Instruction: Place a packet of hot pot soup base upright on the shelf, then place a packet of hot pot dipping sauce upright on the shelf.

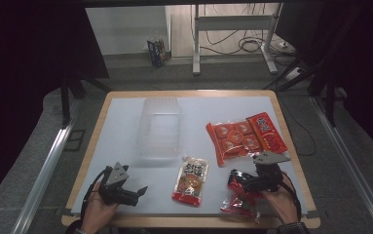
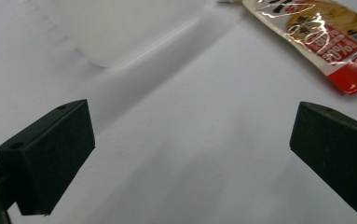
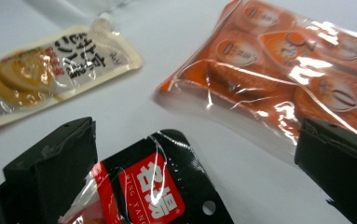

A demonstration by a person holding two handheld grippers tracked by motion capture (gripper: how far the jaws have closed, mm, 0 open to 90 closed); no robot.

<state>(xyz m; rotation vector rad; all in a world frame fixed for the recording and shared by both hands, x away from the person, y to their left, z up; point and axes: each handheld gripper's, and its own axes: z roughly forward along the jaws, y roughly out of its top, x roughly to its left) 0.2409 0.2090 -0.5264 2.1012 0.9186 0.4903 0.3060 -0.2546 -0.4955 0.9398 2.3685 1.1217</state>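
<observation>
My left gripper (image 1: 136, 193) (image 2: 192, 130) is held low over the white table top (image 1: 125, 122) at the front left, open, with nothing between its jaws. My right gripper (image 1: 238, 181) (image 3: 195, 140) is at the front right, jaws wide open over the top end of a black and red snack packet (image 1: 237, 202) (image 3: 153, 186) that lies flat under them; the pads do not press it. A cream and red spout pouch (image 1: 191, 181) (image 2: 323, 35) (image 3: 50, 77) lies between the two grippers. An orange multi-pack (image 1: 245, 136) (image 3: 278, 74) sits just beyond the right gripper.
A clear plastic tub (image 1: 158, 127) (image 2: 120, 28) stands in the middle of the table, beyond the pouch. The wooden table edge (image 1: 189, 222) runs close behind both hands. Desk legs and cables (image 1: 242, 44) are on the floor past the far side.
</observation>
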